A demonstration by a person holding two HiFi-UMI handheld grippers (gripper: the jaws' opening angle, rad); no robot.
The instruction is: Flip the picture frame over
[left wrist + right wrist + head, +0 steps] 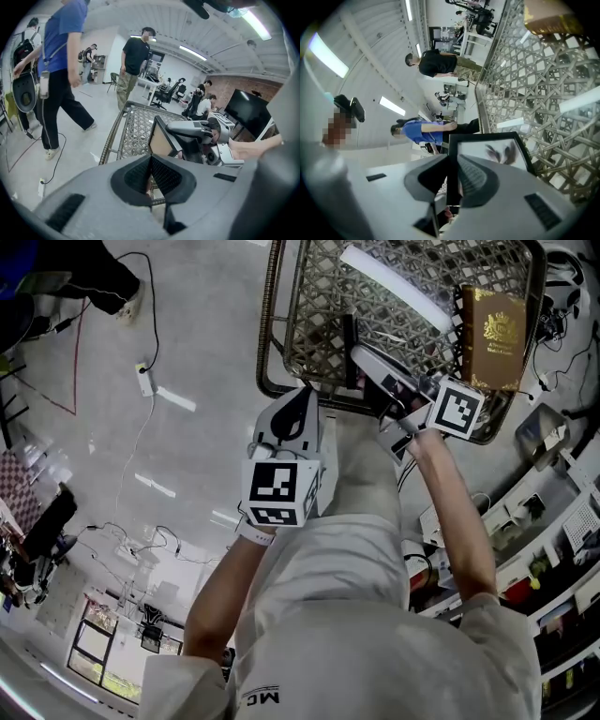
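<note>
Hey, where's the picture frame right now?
Held on edge in the right gripper, the picture frame is over the woven wire table, upper middle of the head view, left of the brown book.

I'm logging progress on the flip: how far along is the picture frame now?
Done: the black-rimmed rectangular picture frame is up on edge, tilted, over the woven metal lattice table. In hand: the right hand-held gripper is clamped on its rim; the left hand-held gripper is shut, empty, clear of it. Left: lay it down on its other face and release.
</note>
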